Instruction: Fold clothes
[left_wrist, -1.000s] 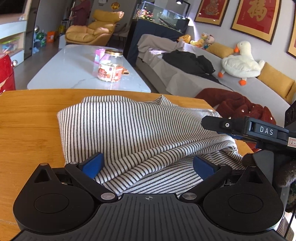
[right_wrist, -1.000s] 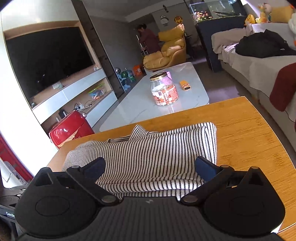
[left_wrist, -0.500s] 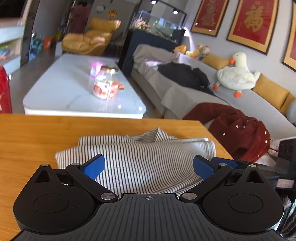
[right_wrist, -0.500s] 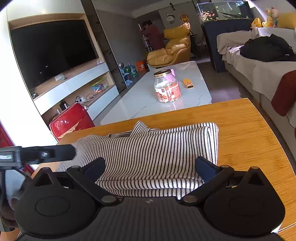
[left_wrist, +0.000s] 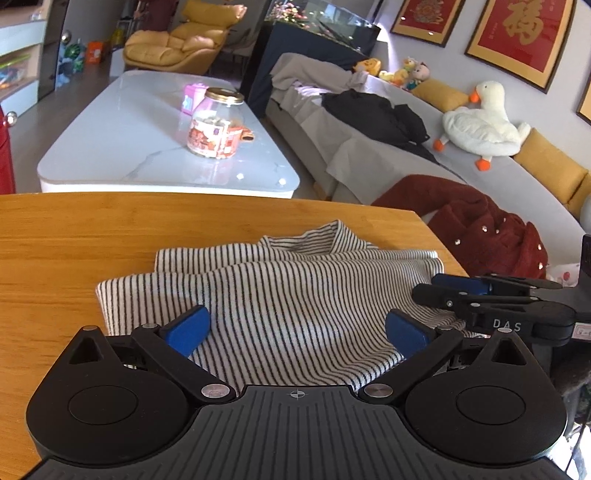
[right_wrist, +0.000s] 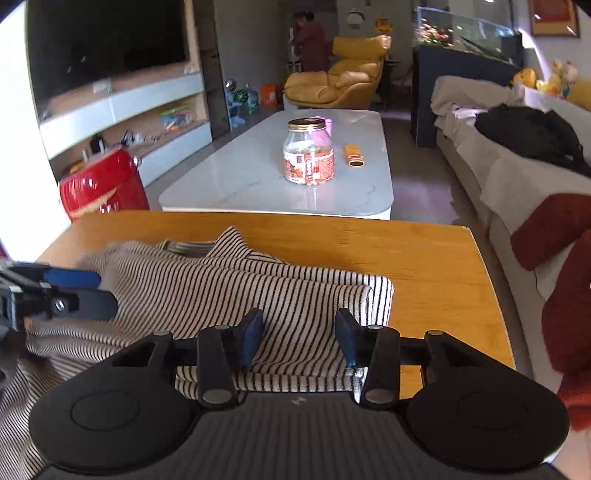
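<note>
A black-and-white striped top lies folded in layers on the wooden table, collar at the far side. My left gripper hangs open and wide over the near part of the top, its blue pads clear of the cloth. My right gripper is at the top's right end. Its jaws are closing with a strip of striped cloth between them, and the pads are still apart. In the left wrist view the right gripper sits low at the cloth's right edge. The left gripper shows at the left edge.
The table's right edge is close to the right gripper. Beyond it are a white coffee table with a jar, a grey sofa with a dark red garment, and a red case. A person stands by the far armchair.
The right gripper's jaws have narrowed from wide open around the striped cloth, and that gripper has rolled. The left gripper has drawn back and now shows in the right wrist view.
</note>
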